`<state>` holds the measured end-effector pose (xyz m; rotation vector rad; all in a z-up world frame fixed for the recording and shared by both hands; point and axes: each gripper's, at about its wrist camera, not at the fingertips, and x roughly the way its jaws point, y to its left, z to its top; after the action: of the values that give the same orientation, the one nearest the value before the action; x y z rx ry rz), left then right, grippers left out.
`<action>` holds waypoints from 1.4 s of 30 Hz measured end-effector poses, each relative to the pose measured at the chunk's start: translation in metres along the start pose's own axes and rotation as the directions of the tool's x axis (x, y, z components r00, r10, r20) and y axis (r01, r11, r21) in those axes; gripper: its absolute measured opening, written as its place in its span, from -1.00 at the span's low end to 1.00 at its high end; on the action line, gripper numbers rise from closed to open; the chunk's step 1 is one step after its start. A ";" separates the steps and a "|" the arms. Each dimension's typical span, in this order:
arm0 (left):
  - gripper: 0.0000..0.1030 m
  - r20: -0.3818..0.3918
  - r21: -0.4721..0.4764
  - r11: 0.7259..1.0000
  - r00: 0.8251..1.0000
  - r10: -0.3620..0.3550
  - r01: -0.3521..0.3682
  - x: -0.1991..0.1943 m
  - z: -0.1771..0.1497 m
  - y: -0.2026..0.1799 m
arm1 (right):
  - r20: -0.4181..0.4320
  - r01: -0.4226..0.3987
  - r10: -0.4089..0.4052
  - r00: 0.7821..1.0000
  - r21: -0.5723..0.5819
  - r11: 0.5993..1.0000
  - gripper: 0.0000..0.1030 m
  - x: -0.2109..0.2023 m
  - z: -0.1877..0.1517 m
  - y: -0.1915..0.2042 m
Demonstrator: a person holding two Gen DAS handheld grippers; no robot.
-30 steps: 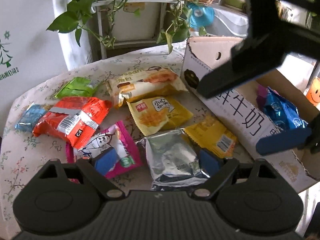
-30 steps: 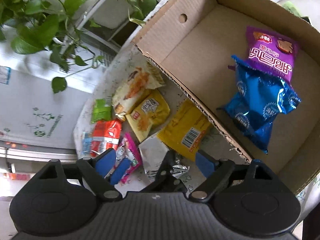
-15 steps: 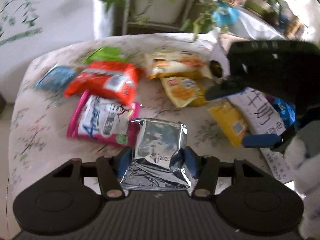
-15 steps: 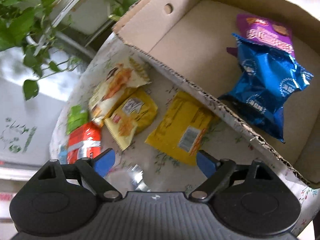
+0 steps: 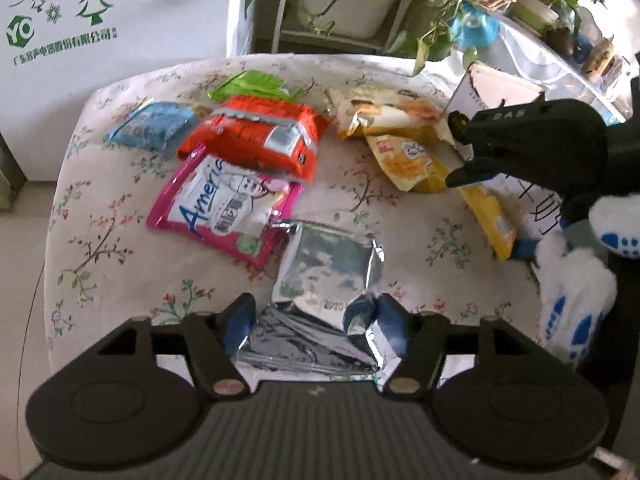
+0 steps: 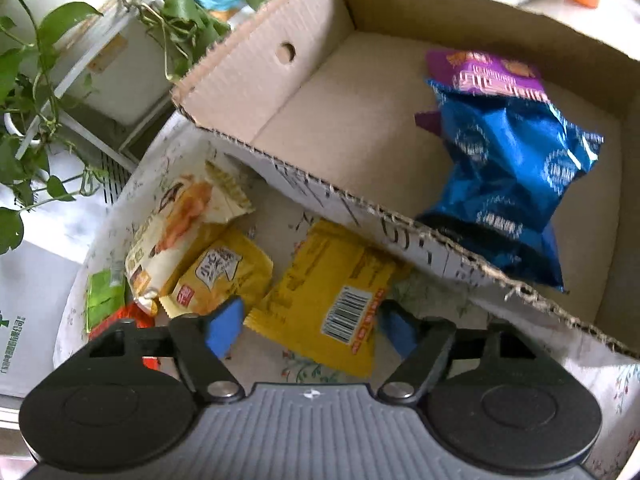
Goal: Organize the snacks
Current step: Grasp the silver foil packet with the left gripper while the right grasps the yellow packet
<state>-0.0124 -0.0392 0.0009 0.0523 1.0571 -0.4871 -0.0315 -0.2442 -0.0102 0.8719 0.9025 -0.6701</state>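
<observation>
A silver foil packet (image 5: 328, 264) lies on the flowered tablecloth with its crumpled near end between the pads of my left gripper (image 5: 312, 320). Those jaws are opening; the left pad stands clear of the foil. A yellow packet with a barcode (image 6: 332, 292) lies flat beside the cardboard box (image 6: 320, 188). My right gripper (image 6: 310, 326) straddles it, jaws closing, pads at its two edges without creasing it. From the left wrist, the right gripper (image 5: 492, 216) and a white gloved hand (image 5: 576, 280) hang over that yellow packet (image 5: 490, 212). Inside the box lie a blue packet (image 6: 516, 172) and a purple one (image 6: 484, 72).
More snacks lie on the table: a pink packet (image 5: 224, 208), an orange-red one (image 5: 260, 136), a light blue one (image 5: 152, 128), a green one (image 5: 252, 84), a croissant bag (image 5: 388, 114) and a small yellow packet (image 5: 404, 160). Potted plants on a rack (image 5: 328, 0) stand behind.
My left gripper slid onto the silver packet, pinched it narrow, then widened again. My right gripper dropped from above the box down over the yellow barcode packet and its jaws narrowed.
</observation>
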 end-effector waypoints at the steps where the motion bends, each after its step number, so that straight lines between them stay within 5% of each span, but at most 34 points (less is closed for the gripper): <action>1: 0.36 -0.003 -0.005 1.000 1.000 -0.001 0.001 0.000 0.000 0.001 | 0.005 -0.002 0.002 1.000 -0.017 1.000 0.41 0.000 0.000 0.000; 5: 0.45 0.005 -0.014 1.000 1.000 -0.004 0.004 -0.003 0.000 0.005 | 0.006 -0.021 0.021 1.000 -0.077 0.997 0.35 0.000 -0.002 0.003; 9: 0.48 0.006 -0.014 1.000 1.000 -0.008 0.008 -0.003 -0.001 0.007 | -0.082 -0.065 0.051 0.995 -0.171 0.983 0.34 -0.003 -0.010 0.005; 15: 0.51 0.010 0.066 0.998 1.000 0.011 -0.011 0.001 -0.003 -0.002 | -0.156 -0.109 0.032 0.987 -0.517 0.849 0.35 -0.004 -0.035 0.026; 19: 0.64 0.029 0.115 0.993 0.999 0.038 -0.042 0.005 -0.001 -0.010 | -0.171 -0.122 0.021 0.985 -0.609 0.784 0.35 -0.004 -0.037 0.027; 22: 0.79 0.030 0.133 0.989 0.998 0.060 -0.064 0.015 0.000 -0.013 | -0.166 -0.115 0.011 0.986 -0.628 0.770 0.35 -0.003 -0.037 0.025; 25: 0.99 0.032 0.184 0.978 0.995 0.095 -0.100 0.025 0.000 -0.021 | -0.173 -0.125 0.020 0.985 -0.617 0.777 0.42 -0.004 -0.033 0.022; 33: 0.99 0.047 0.163 0.980 0.993 0.108 -0.114 0.026 -0.002 -0.022 | -0.209 -0.143 0.037 0.977 -0.520 0.842 0.73 -0.006 -0.022 0.009; 42: 0.99 0.067 0.143 0.980 0.990 0.127 -0.135 0.027 -0.002 -0.024 | -0.183 -0.113 0.012 0.983 -0.549 0.828 0.90 -0.001 -0.024 0.015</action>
<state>-0.0129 -0.0694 -0.0181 0.2361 0.9534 -0.4441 -0.0290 -0.2156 -0.0117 0.4281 1.1446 -0.2411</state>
